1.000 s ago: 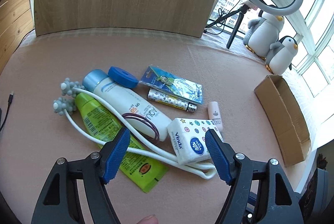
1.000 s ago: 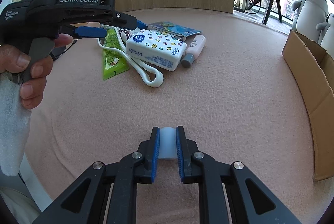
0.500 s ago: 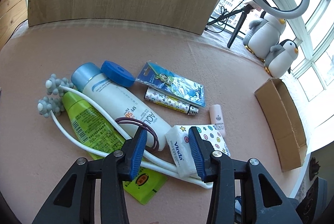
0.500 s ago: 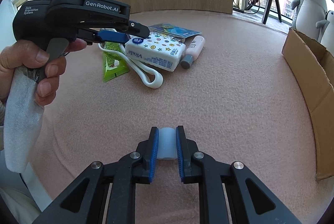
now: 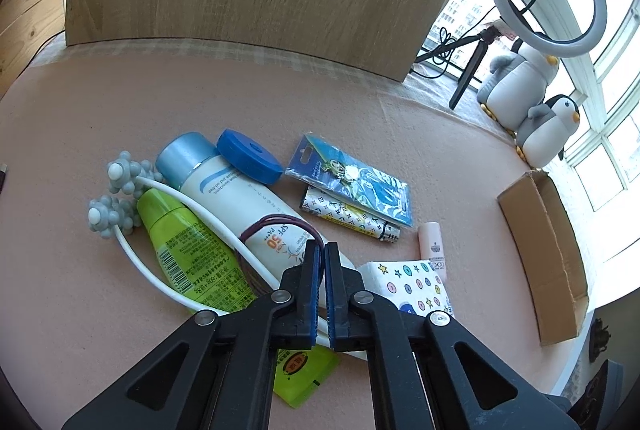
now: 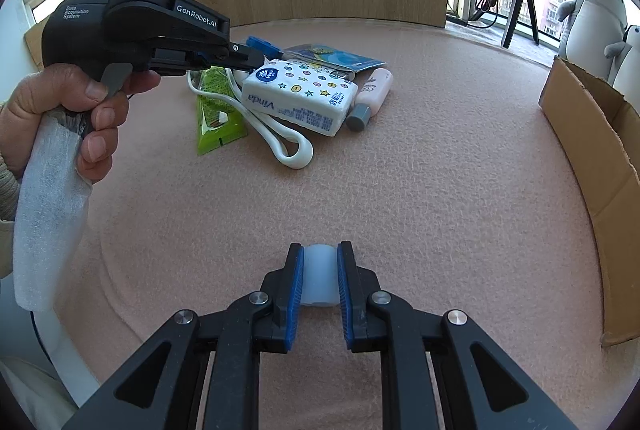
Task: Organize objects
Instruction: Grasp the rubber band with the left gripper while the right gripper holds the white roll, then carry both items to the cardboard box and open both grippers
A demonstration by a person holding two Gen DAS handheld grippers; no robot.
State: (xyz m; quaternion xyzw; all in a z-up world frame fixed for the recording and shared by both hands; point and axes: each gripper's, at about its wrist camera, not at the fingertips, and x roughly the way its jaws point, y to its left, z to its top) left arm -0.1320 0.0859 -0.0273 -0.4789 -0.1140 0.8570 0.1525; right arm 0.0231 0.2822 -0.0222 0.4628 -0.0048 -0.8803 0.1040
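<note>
The black left gripper (image 5: 322, 250) covers the lower end of the white sunscreen bottle with the pale blue cap (image 5: 224, 189), part of the green squeeze tube (image 5: 188, 250) and the near corner of the white tissue pack with coloured dots (image 5: 416, 282). Whether its closed blue pads pinch the thin maroon hair tie (image 5: 280, 220) (barely visible there) cannot be told.

Your left gripper (image 6: 256, 59): black body, white "GenRobot.AI" lettering, blue pads, silver screws, white foam-wrapped handle (image 6: 44, 213).
</note>
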